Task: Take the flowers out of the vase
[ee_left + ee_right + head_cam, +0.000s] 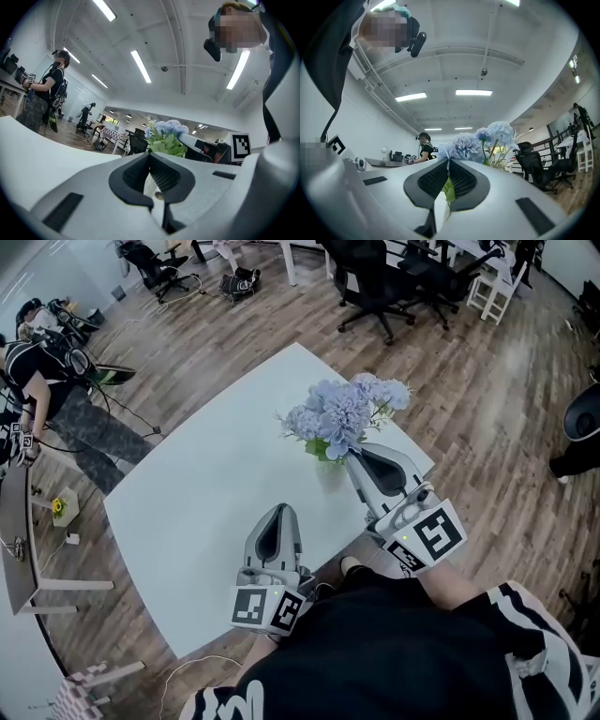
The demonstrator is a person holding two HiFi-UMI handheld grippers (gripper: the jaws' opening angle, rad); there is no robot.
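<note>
1. Centrally, on the white table (187,521), stands a clear vase (330,476) with the blue flowers (342,413) in it, near the table's far right edge.
2. The right gripper (354,456) reaches in from the right, with its tip just under the blooms at the top of the vase.
3. Its own view shows the right gripper (448,160) with its jaws closed together on a green stem of the flowers (468,145), and the blooms stand just above the tips.
4. The left gripper (278,510) lies low over the table near its front edge, well apart from the vase.
5. In its own view the left gripper (150,154) has its jaws pressed together with nothing between them, and the flowers (166,131) show beyond.
6. A person (56,399) stands off to the left, and black chairs (375,287) stand on the wood floor behind.
</note>
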